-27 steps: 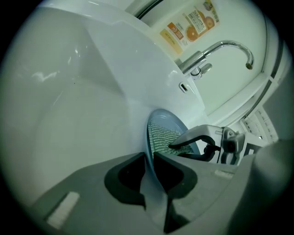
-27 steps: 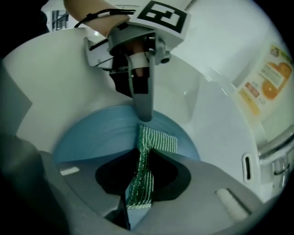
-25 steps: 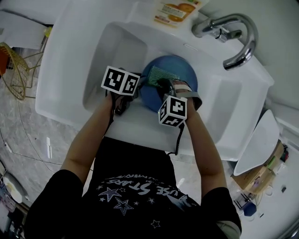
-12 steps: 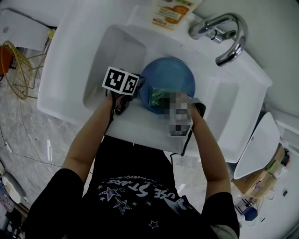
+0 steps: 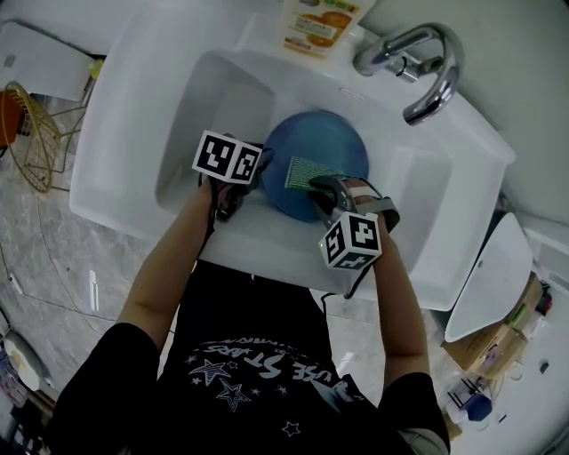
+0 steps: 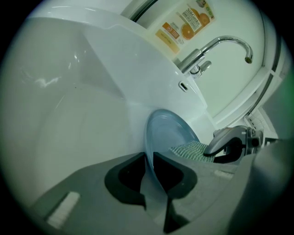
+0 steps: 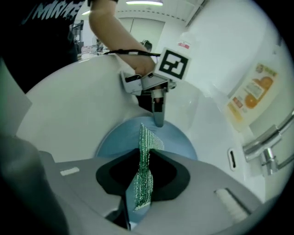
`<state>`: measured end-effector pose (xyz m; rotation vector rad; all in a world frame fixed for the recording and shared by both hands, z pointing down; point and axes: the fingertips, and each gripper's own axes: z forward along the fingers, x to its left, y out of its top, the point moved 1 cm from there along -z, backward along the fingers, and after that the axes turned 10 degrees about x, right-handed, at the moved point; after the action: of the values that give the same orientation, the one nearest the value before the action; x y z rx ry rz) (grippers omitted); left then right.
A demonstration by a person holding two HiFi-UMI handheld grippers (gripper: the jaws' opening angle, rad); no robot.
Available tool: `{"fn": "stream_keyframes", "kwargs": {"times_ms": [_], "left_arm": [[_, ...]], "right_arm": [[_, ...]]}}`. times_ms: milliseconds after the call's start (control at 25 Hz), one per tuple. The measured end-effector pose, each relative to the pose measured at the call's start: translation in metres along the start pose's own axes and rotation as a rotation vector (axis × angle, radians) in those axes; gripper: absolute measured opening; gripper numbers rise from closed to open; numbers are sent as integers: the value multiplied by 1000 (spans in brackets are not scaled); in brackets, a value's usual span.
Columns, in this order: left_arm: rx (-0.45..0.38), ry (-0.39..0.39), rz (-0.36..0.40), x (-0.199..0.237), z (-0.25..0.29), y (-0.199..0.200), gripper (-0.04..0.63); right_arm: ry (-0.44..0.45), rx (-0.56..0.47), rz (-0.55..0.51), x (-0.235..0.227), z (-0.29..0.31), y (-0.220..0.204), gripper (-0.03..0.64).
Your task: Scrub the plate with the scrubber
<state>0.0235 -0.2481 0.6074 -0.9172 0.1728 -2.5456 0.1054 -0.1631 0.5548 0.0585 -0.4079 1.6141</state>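
Note:
A blue plate stands tilted inside the white sink. My left gripper is shut on the plate's left rim, holding it on edge. My right gripper is shut on a green mesh scrubber, which lies against the plate's face near its lower middle. In the right gripper view the scrubber hangs pinched between the jaws over the plate, with the left gripper beyond it. In the left gripper view the scrubber rests on the plate.
A chrome tap arches over the sink's right back corner. An orange-labelled bottle stands behind the basin. A wire basket sits at far left. A white dish lies to the right, past the sink edge.
My right gripper has drawn the scrubber down and toward me across the plate, then shifted slightly right. The left gripper holds the plate's rim unmoved.

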Motion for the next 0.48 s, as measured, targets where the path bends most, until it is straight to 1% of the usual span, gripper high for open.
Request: {"fn": "stream_keyframes", "kwargs": {"times_ms": [80,120,240,360,480], "left_arm": [[-1,-2,0,0,0,0,67],[-3,-3,-1,1,0,1,66],[-6,-7,-1,0,0,1,66],[-4,-4,3,0,0,1,66],[-3,2,9,0,0,1,64]], "right_arm": [[-58,-16,61,-20,-4,1,100],[-96,-6,79,-30,-3,-1,100],[-192,64,85,-54,7,-9,98],[-229,130,63,-64,27,-15,98],[-221,170,72,-66,45,-20,98]]}}
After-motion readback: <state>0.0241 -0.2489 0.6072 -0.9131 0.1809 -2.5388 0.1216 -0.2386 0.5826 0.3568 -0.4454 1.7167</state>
